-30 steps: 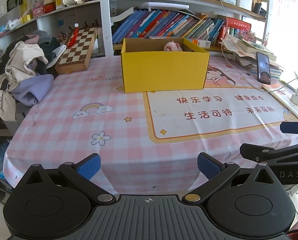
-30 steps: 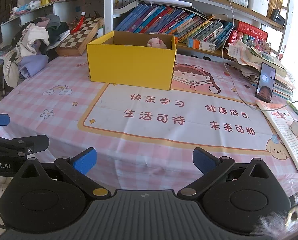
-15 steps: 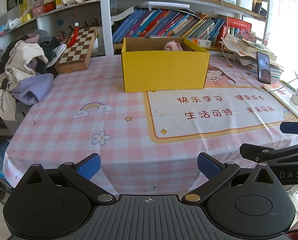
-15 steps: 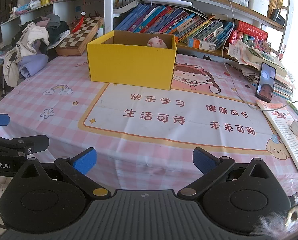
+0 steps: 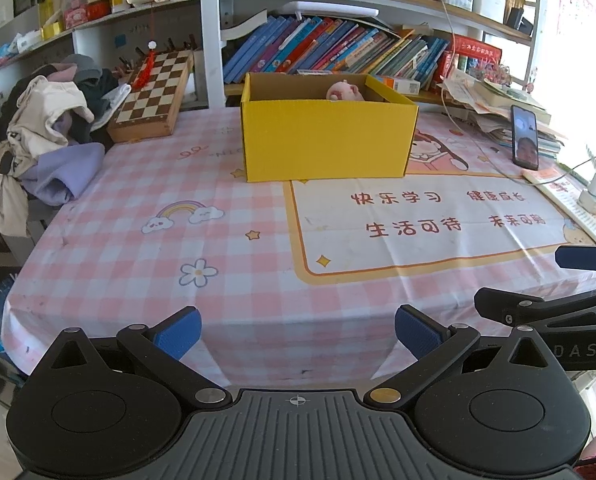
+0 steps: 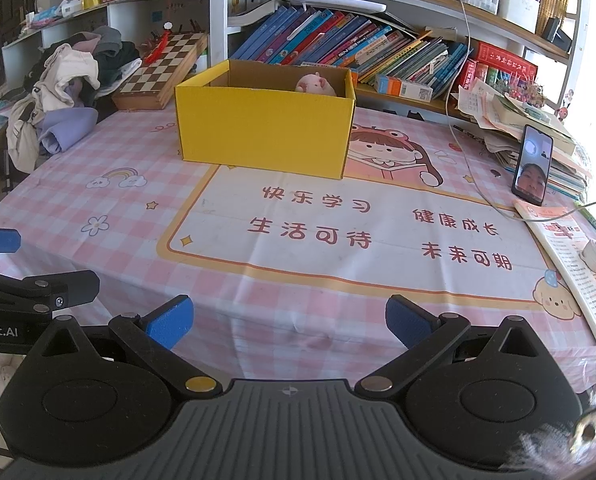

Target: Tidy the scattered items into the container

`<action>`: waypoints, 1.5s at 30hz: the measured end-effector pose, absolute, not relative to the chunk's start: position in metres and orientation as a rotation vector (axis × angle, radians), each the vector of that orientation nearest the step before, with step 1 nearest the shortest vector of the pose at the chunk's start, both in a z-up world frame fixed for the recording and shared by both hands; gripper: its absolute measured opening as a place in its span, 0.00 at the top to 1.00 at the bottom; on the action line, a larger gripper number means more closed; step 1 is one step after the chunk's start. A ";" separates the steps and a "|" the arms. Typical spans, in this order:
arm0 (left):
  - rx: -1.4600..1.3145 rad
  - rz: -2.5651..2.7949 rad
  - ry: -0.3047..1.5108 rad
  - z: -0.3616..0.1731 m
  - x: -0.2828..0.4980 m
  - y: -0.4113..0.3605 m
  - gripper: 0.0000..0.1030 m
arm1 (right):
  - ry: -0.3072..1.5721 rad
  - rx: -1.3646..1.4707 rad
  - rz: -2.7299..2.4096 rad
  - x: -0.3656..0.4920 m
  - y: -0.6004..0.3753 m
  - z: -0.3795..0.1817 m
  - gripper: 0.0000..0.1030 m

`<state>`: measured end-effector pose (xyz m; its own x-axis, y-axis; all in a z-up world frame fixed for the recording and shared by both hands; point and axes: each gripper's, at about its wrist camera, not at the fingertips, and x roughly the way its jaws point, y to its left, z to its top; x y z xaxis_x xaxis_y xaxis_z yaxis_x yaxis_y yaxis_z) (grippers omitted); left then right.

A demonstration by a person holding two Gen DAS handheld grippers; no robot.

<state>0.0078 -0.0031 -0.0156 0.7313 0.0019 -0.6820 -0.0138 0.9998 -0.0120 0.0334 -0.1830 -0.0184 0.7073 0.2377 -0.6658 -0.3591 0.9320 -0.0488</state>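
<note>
A yellow cardboard box (image 5: 326, 144) stands open at the far middle of the table; it also shows in the right wrist view (image 6: 264, 136). A pink plush pig (image 5: 344, 91) sits inside it at the back right, its head above the rim (image 6: 315, 84). My left gripper (image 5: 298, 334) is open and empty, held at the table's near edge. My right gripper (image 6: 288, 322) is open and empty, held beside it to the right. Each gripper's finger shows at the other view's side edge.
A pink checked tablecloth (image 5: 138, 208) covers the table. A pile of clothes (image 5: 46, 136) and a chessboard (image 5: 154, 96) lie far left. A propped phone (image 6: 532, 170), stacked papers, a booklet (image 6: 570, 264) and a power strip lie at the right. Bookshelves stand behind.
</note>
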 end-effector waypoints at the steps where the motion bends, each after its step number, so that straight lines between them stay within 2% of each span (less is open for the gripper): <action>1: -0.017 0.008 0.750 -0.016 0.008 -0.003 0.00 | 0.712 -0.182 0.332 0.033 -0.183 -0.018 0.00; 45: -0.050 0.024 0.770 -0.017 0.007 0.002 0.00 | 0.711 -0.177 0.342 0.035 -0.182 -0.018 0.00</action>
<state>0.0074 0.0023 -0.0169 0.7179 0.0030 -0.6961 -0.0396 0.9985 -0.0365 0.0347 -0.1820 -0.0182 0.7057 0.2462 -0.6644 -0.3654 0.9298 -0.0436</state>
